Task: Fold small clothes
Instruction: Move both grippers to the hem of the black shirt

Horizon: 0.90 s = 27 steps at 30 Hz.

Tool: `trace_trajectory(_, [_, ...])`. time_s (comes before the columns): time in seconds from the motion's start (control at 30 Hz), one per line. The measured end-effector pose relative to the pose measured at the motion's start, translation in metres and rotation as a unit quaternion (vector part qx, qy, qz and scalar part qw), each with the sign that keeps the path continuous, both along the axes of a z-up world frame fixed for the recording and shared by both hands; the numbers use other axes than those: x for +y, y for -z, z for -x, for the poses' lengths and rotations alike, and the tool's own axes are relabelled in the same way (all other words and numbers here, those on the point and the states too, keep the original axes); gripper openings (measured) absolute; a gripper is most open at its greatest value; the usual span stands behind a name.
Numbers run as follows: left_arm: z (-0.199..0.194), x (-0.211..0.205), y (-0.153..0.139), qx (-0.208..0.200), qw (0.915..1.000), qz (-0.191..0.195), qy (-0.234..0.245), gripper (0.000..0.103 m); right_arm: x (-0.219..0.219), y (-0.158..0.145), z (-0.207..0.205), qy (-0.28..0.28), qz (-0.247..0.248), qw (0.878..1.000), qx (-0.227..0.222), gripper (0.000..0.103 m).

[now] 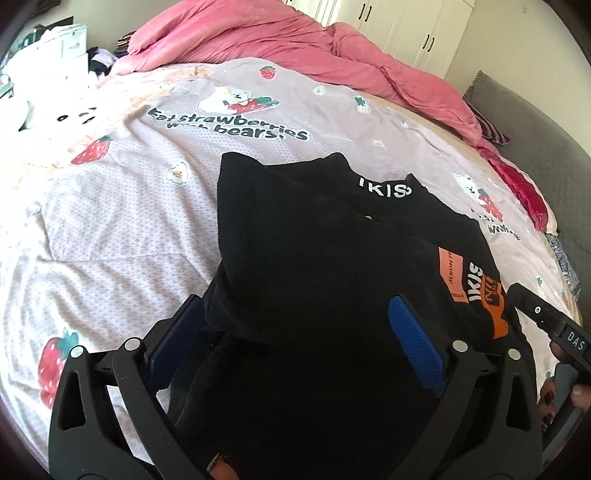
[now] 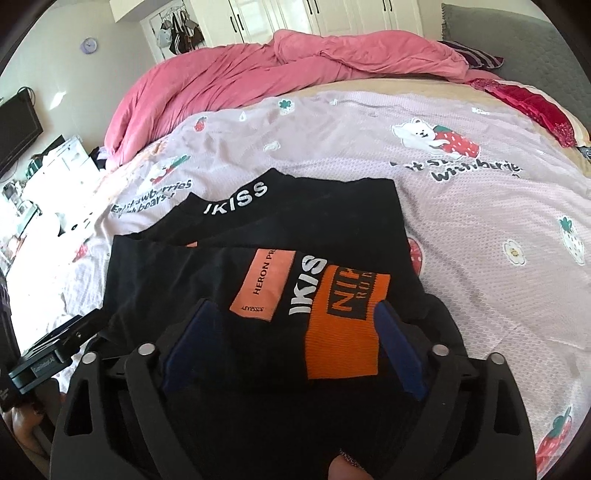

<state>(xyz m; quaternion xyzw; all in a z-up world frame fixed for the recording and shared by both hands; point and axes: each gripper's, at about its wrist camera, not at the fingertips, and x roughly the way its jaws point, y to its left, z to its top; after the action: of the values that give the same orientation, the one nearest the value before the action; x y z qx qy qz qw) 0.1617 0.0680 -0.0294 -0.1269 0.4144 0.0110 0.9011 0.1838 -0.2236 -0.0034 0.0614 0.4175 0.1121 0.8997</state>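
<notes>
A black garment [image 1: 314, 240] with white "IKISS" lettering and orange patches lies partly folded on the bed. It also shows in the right wrist view [image 2: 295, 229]. My left gripper [image 1: 295, 321] is open, its blue pads on either side of the near black fold, which lies between them. My right gripper [image 2: 291, 332] is open too, its pads on either side of the orange patch [image 2: 343, 332] at the near edge. The right gripper's body [image 1: 546, 317] shows at the right edge of the left wrist view.
The garment rests on a pale bedsheet [image 1: 122, 229] printed with strawberries and bears. A crumpled pink duvet [image 2: 240, 81] lies along the far side. White wardrobes [image 1: 406, 26] stand behind. A grey headboard [image 1: 535, 147] is at the right. Cluttered furniture [image 2: 55, 162] stands at the left.
</notes>
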Motion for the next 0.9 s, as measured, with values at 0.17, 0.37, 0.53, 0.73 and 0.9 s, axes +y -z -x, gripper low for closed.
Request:
trace_trajectory(0.17, [0.009,-0.002,-0.009,0.0,0.9999,-0.013,-0.005,0.093,-0.006,-0.008,0.007,0.003,-0.014,1.0,-0.005,0.093])
trace_trajectory(0.37, [0.022,-0.005,-0.019,-0.003,0.9999,-0.014,-0.007,0.093,-0.012,-0.021,0.02,0.0,-0.021,1.0,-0.017,0.093])
trace_trajectory(0.53, [0.037,-0.009,-0.029,-0.006,0.9996,-0.026,-0.009,0.093,-0.018,-0.03,0.033,-0.004,-0.022,0.999,-0.027,0.093])
trace_trajectory(0.73, [0.055,-0.011,-0.034,-0.004,0.9993,-0.034,-0.014,0.093,-0.025,-0.035,0.049,-0.008,-0.015,0.999,-0.032,0.093])
trace_trajectory(0.9, [0.071,-0.007,-0.031,0.006,0.9993,-0.032,-0.021,0.094,-0.031,-0.035,0.066,-0.012,-0.005,0.999,-0.029,0.093])
